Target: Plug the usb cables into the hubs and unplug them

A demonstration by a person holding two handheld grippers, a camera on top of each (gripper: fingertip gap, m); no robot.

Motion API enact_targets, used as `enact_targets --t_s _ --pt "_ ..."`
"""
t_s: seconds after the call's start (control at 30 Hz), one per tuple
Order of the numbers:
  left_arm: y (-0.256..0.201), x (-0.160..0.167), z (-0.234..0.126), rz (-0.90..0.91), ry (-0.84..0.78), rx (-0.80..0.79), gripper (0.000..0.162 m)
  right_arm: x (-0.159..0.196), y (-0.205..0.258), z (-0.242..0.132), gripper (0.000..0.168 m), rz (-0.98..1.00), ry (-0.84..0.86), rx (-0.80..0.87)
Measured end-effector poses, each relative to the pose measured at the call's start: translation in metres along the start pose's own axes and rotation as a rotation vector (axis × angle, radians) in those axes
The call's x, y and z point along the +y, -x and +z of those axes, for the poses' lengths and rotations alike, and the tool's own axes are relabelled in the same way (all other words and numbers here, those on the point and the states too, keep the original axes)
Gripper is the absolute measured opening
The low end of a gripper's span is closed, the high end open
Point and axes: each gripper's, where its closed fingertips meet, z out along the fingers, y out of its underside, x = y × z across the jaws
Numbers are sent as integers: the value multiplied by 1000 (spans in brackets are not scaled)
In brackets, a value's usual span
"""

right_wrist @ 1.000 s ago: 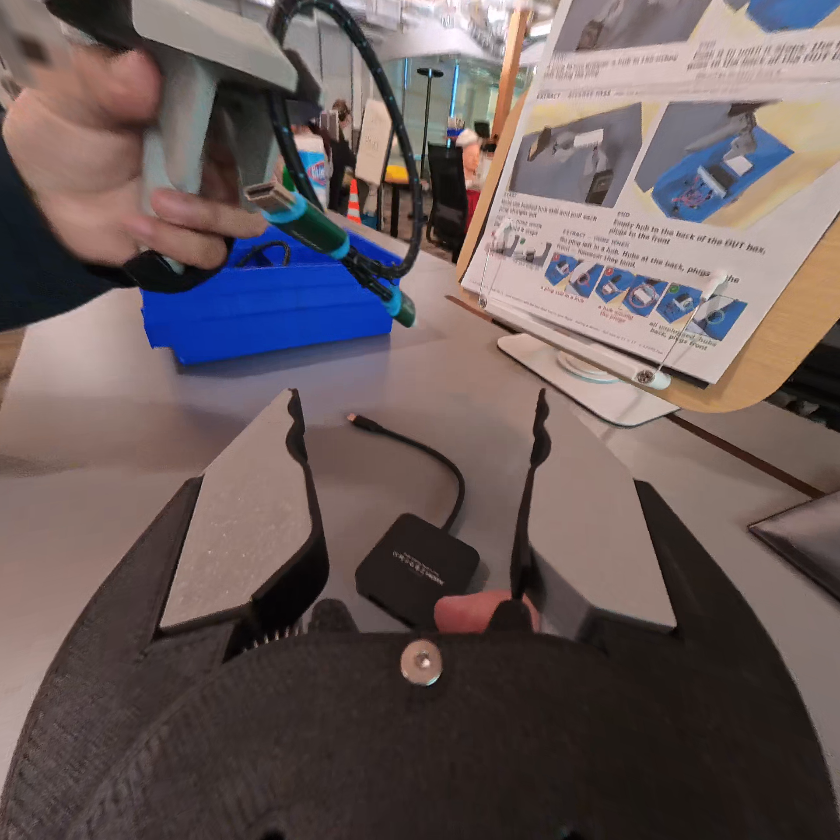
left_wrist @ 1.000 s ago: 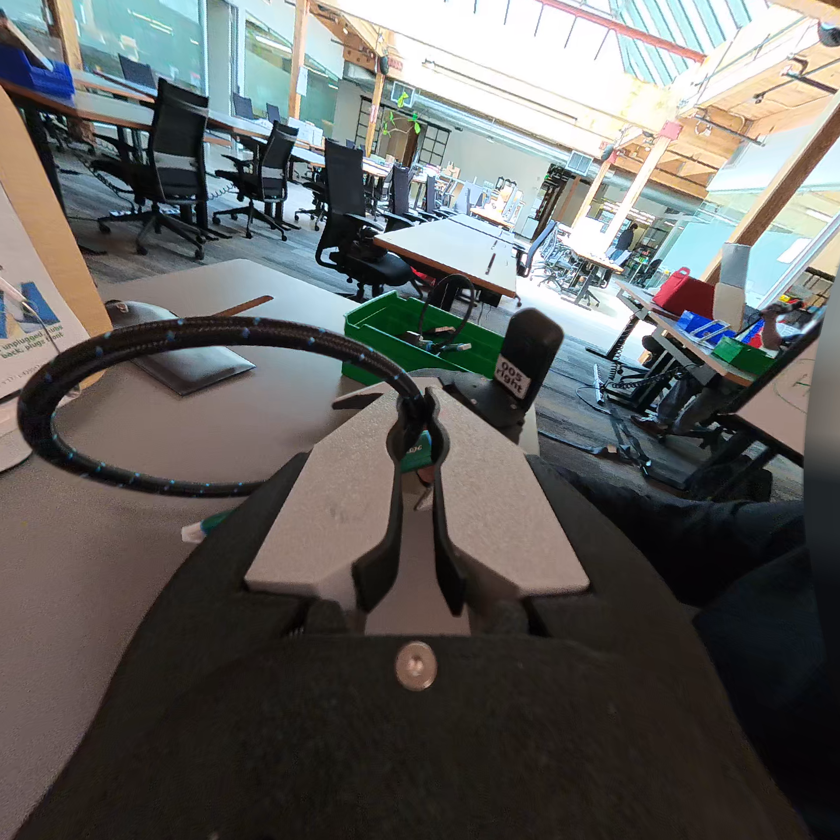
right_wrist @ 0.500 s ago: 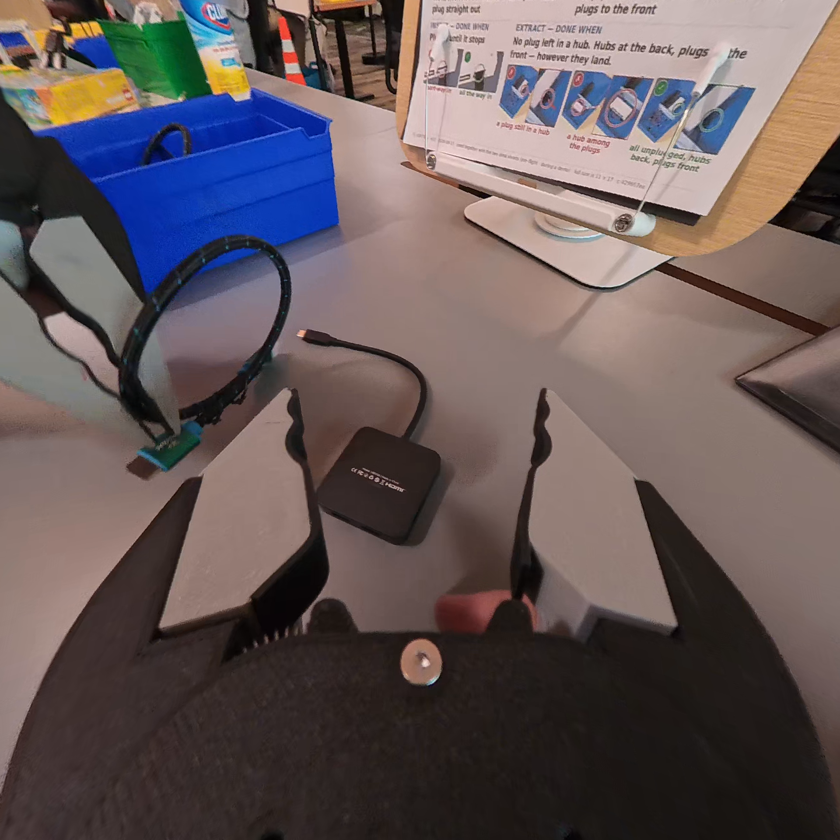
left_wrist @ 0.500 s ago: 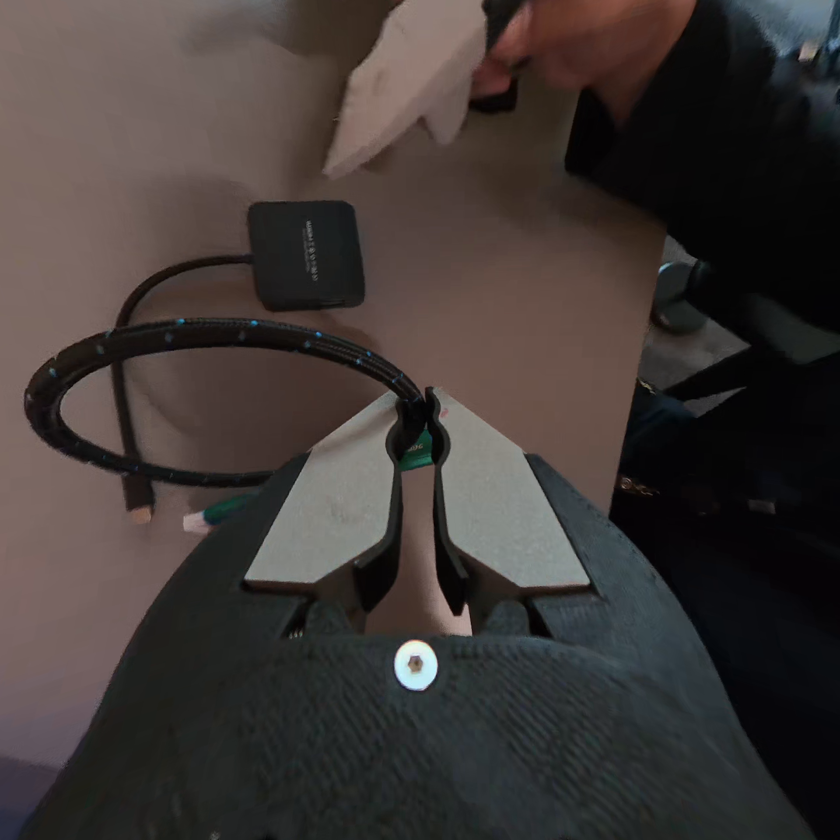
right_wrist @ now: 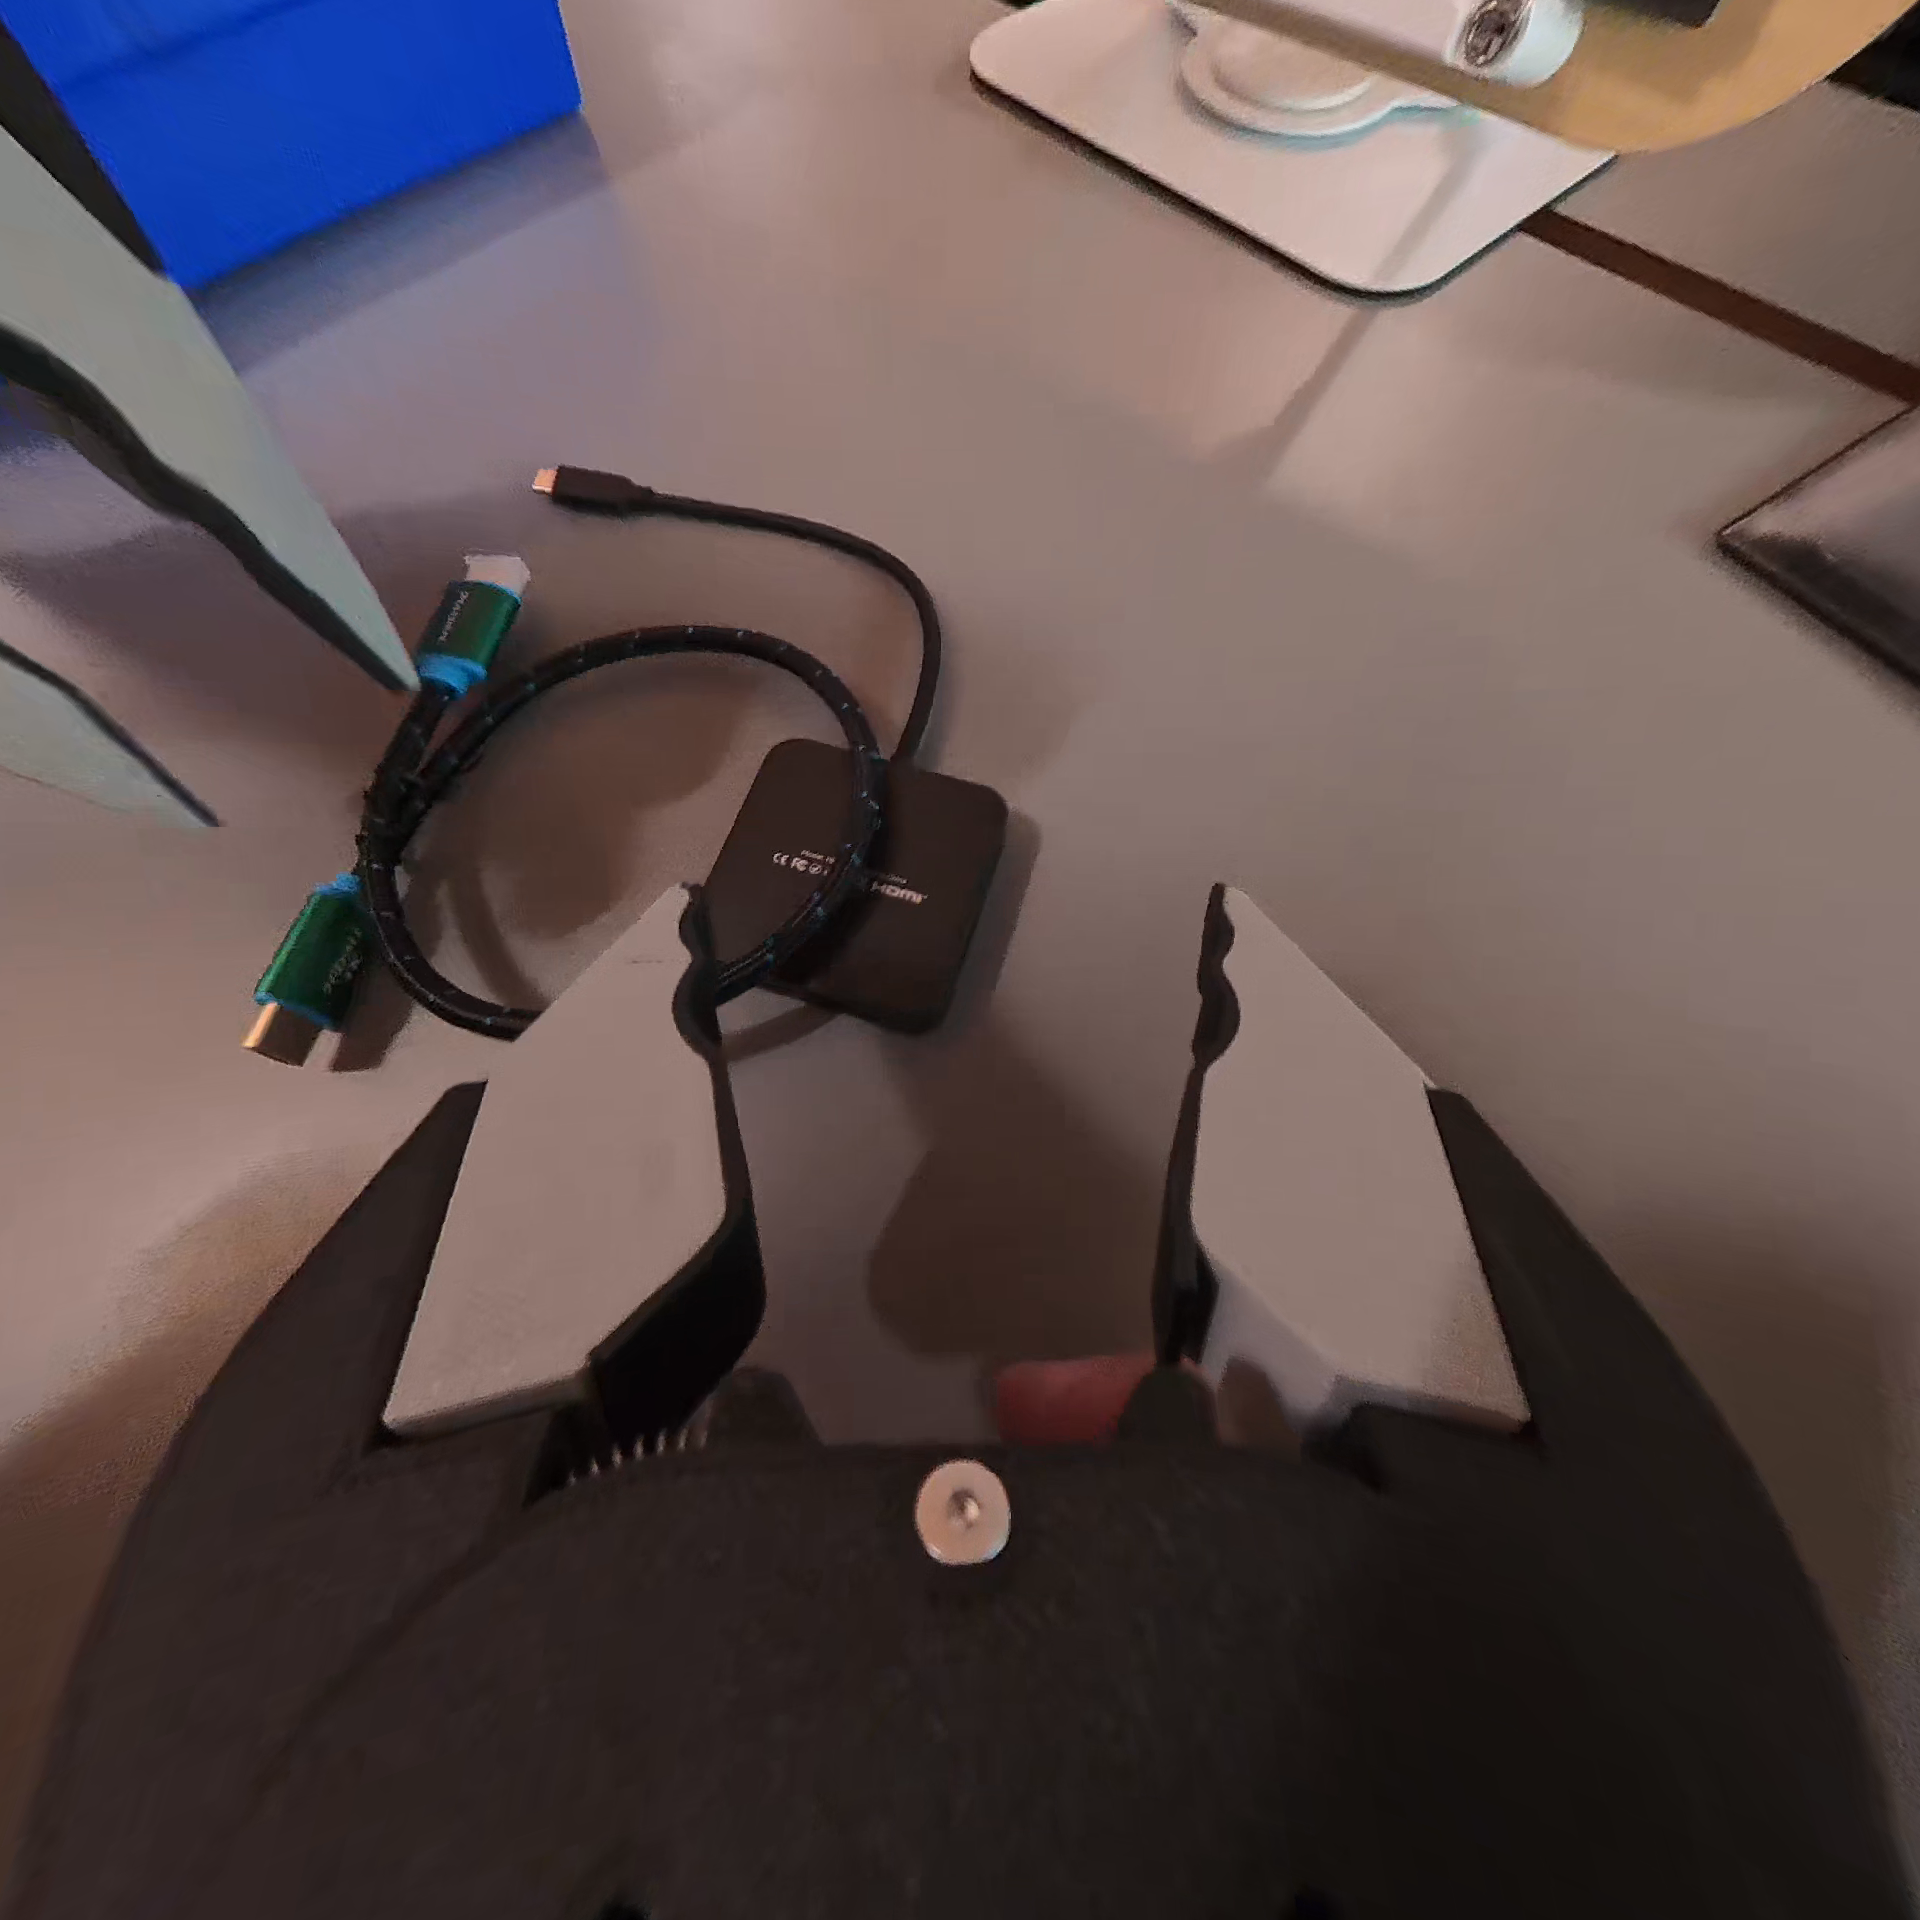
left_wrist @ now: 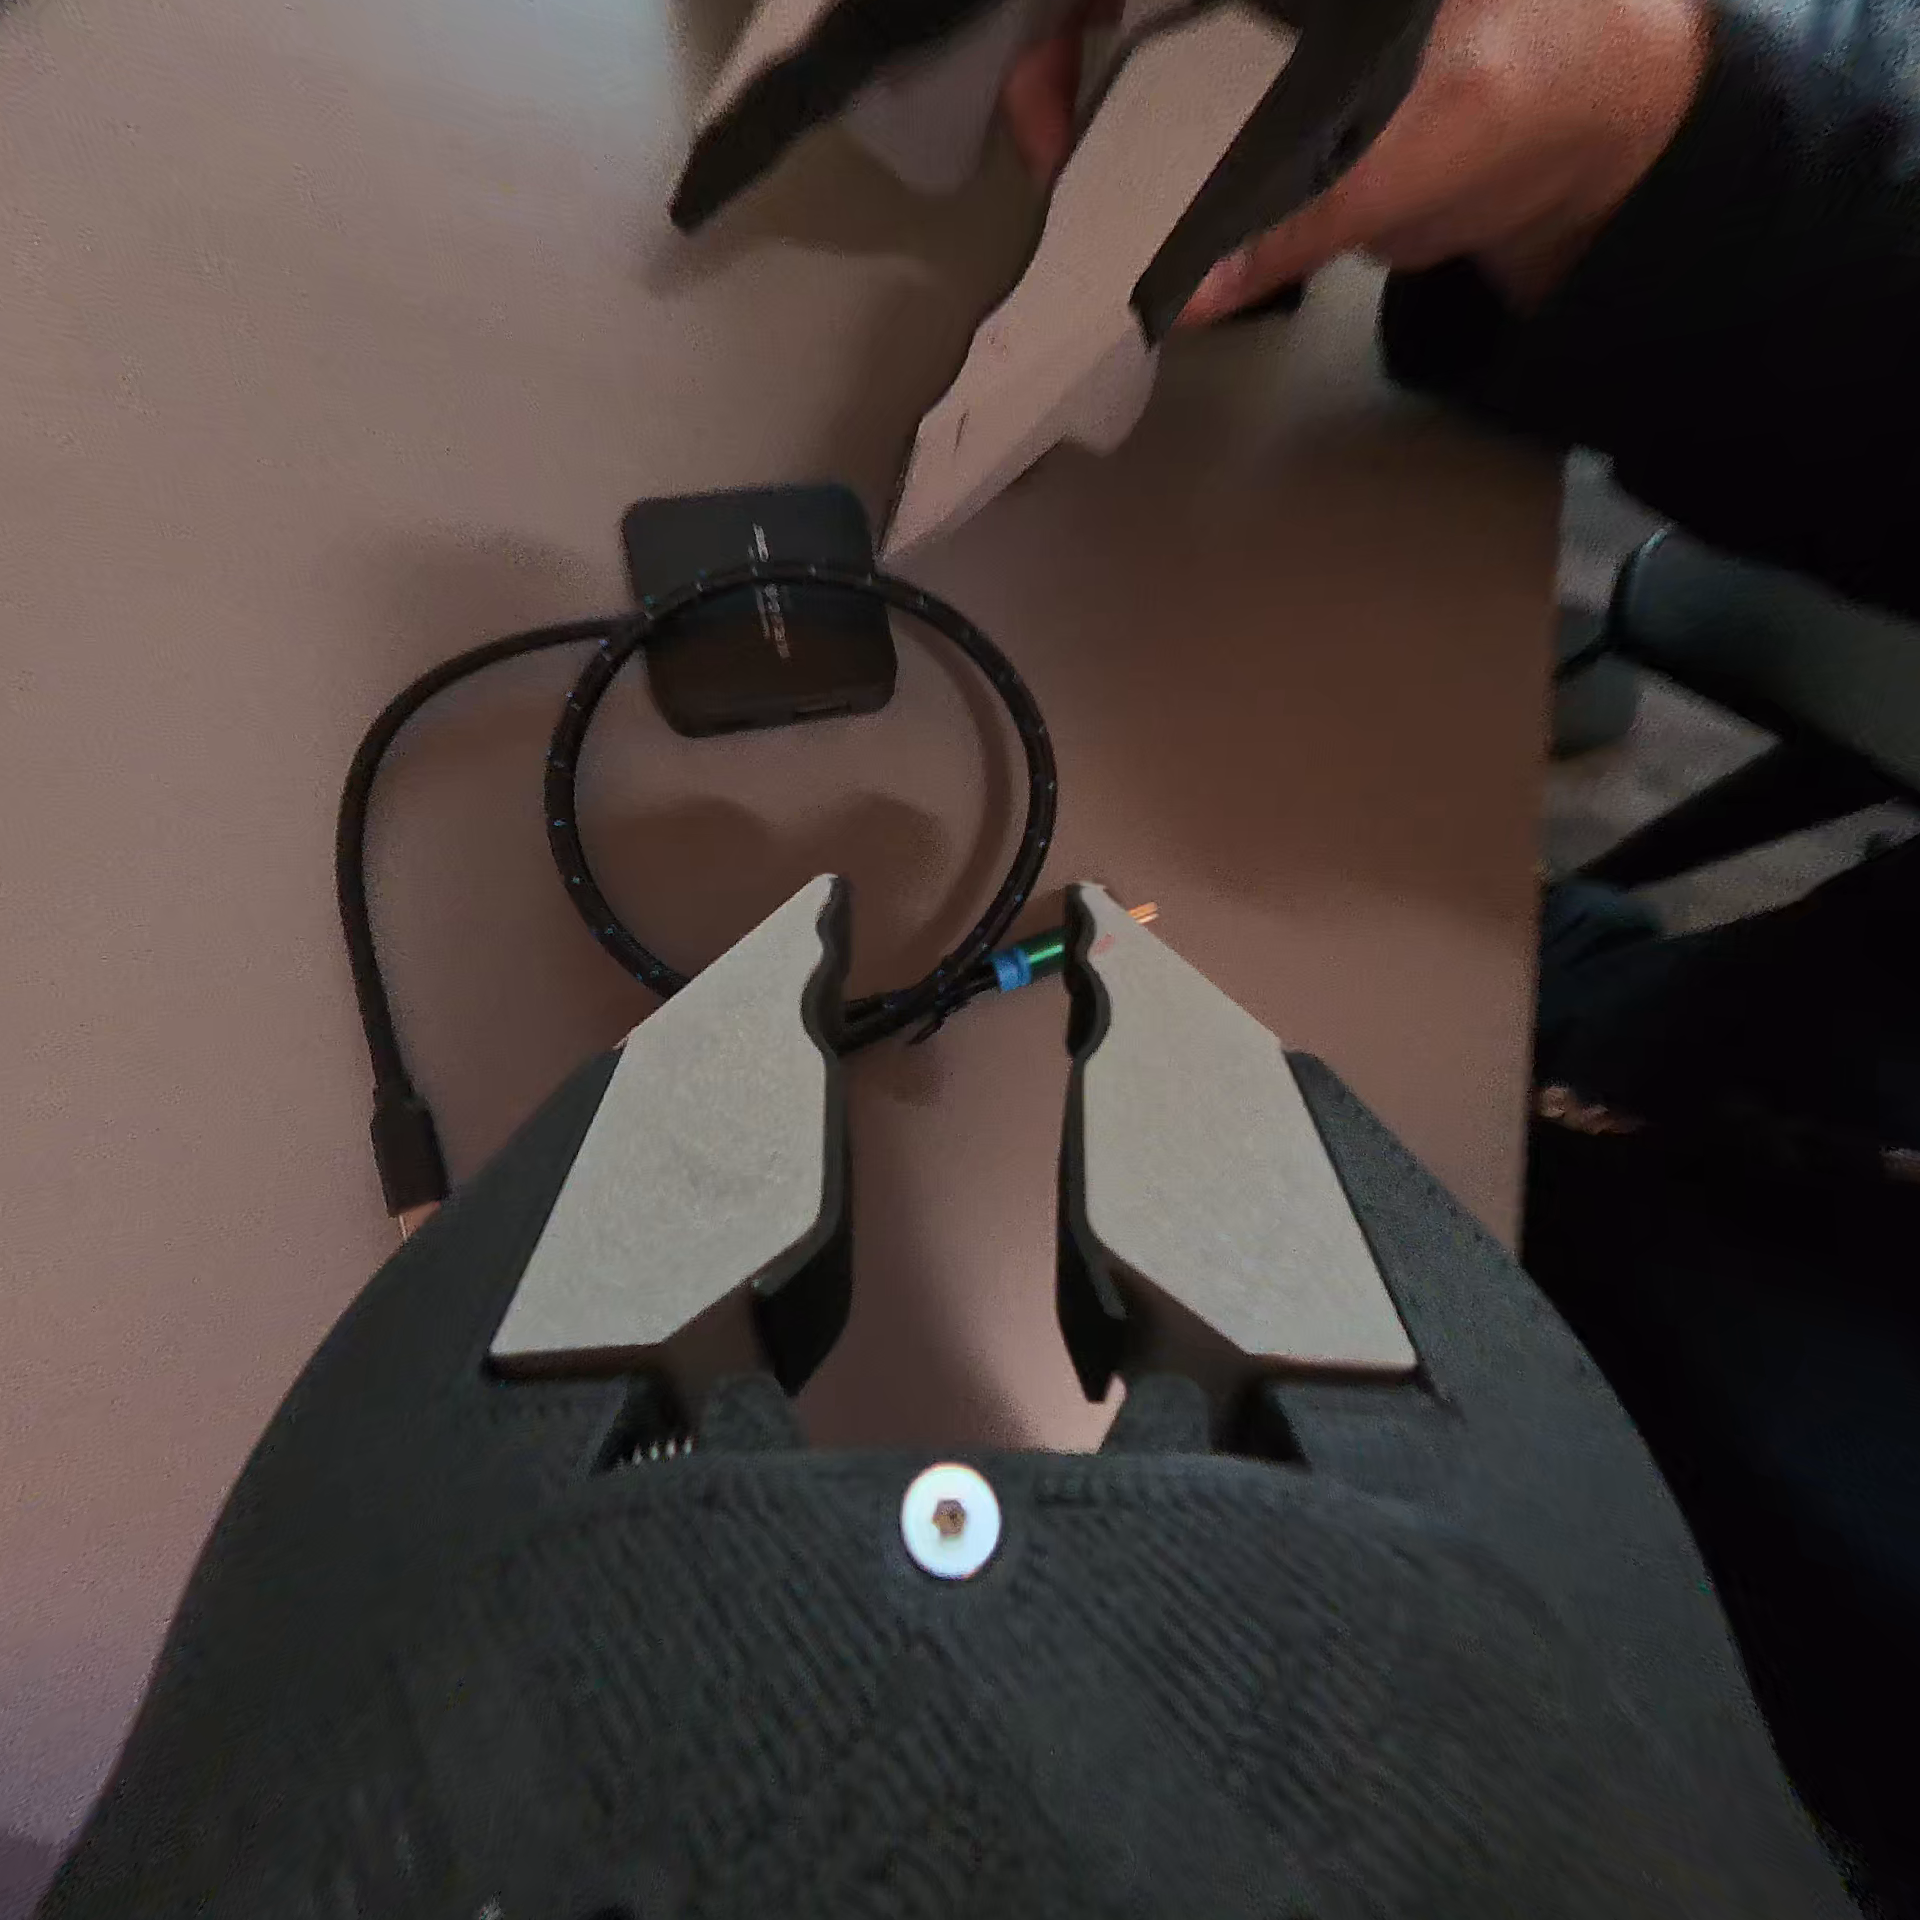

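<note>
1. Left hand-held gripper [left_wrist: 954,940]: fingers are seen parted, with nothing clamped between them. It hangs over the desk [left_wrist: 260,364] with its tips just above the gathered ends of the braided cable [left_wrist: 1023,748]. A judgement only: the spread of the fingers and the cable lying flat beneath suggest the cable is resting on its own.
2. Braided cable: found lying on the desk in one round loop, black with blue flecks. In the right wrist view its two green plugs [right_wrist: 473,623] are seen at the left of the loop, one farther, one nearer, both flat on the desk. The far side of the loop is draped across the top of the black hub [left_wrist: 764,613].
3. Black hub: a small square box, set flat on the desk, with its own thin black lead [right_wrist: 790,530] curving away to a small plug that lies free. The braided loop is seen touching it.
4. Right hand-held gripper [right_wrist: 951,935]: fingers are held wide apart, empty, aimed down at the hub, which lies just beyond the tips and nearer the left finger. No contact with the hub can be confirmed.
5. Surroundings noted: a blue bin [right_wrist: 312,114] at far left, a white stand base [right_wrist: 1299,177] at far right, and a dark flat object [right_wrist: 1839,551] at the right edge.
</note>
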Motion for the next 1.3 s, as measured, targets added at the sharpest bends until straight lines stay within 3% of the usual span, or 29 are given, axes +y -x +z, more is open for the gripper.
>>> enact_targets --t_s 0.13,0.17,0.23,0.37,0.5,0.6,0.77,0.8,0.83,0.9,1.07,1.17,1.3 --pt "-1 23 24 75 226 47 34 3 6 -2 94 36 -22 -23" --pt "-8 26 23 62 258 106 23 2 8 -4 96 40 -44 -32" --pt "-15 39 18 -10 350 149 19 -1 9 -8 97 44 -71 -32" --pt "-60 64 4 -169 388 311 33 4 13 -9 109 33 -28 -36" --pt "-97 82 -7 -214 271 357 37 11 21 -7 103 24 9 -56" --pt "-85 72 -21 -250 133 279 42 13 28 3 95 47 48 -58" --pt "-18 26 -48 -239 -90 24 43 25 28 36 99 22 197 52" --pt "-4 17 -51 -212 -131 -28 44 24 25 40 92 32 200 72" --pt "9 9 -51 -183 -166 -76 44 21 23 42 73 38 190 80" --pt "33 -2 -46 -122 -212 -174 52 19 22 42 67 24 192 62" --pt "70 -12 -21 172 -243 -410 60 17 23 40 66 59 209 -43" --pt "68 -7 6 393 -153 -446 58 4 31 34 66 233 171 -219" --pt "76 -11 26 616 -59 -552 54 -13 35 24 66 313 130 -361"
